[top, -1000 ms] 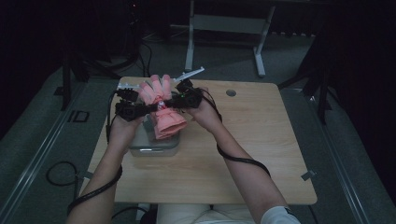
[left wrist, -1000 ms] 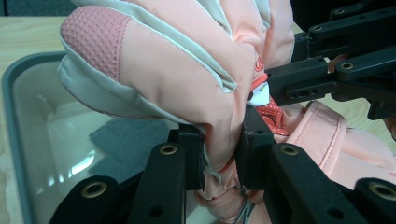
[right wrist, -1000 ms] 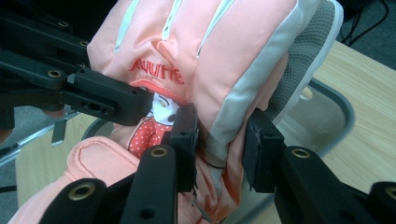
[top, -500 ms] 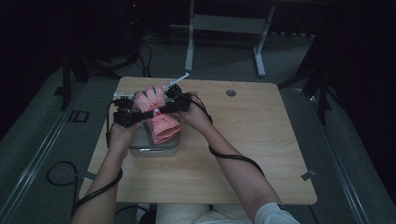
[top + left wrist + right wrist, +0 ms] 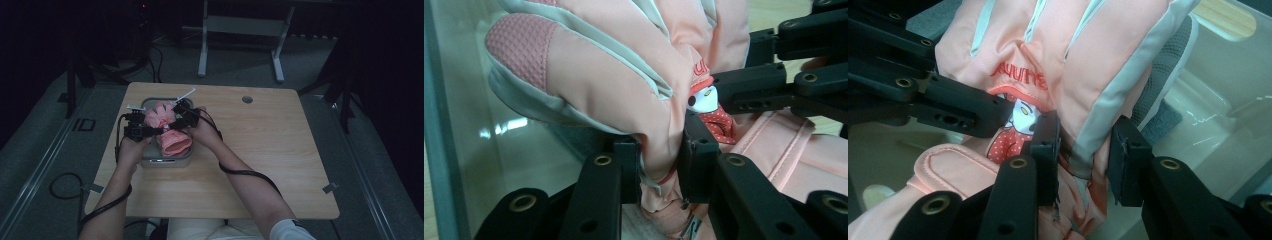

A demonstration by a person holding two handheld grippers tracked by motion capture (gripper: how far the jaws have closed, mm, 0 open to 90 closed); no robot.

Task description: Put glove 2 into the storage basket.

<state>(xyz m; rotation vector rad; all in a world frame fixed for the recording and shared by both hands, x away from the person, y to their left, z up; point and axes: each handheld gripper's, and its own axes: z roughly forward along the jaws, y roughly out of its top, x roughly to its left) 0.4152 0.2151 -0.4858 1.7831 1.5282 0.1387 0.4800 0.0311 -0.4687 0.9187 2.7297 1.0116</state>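
Pink glove (image 5: 167,131) held over clear bin (image 5: 165,161) on tabletop (image 5: 280,150), left of centre. Left gripper (image 5: 659,165) and right gripper (image 5: 1083,152) both clamp glove folds. Lower evenly, keep cuff inside rim, release together.

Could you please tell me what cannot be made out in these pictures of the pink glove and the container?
- Padded pink glove: its cuff end is cut off by the bottom edge in the left gripper view.
- Red lettering on the glove: too blurred to read in the right gripper view.
- Clear plastic container: the glove and both hands cover its inside in the high view.
- Left gripper and right gripper: too small in the high view to judge.
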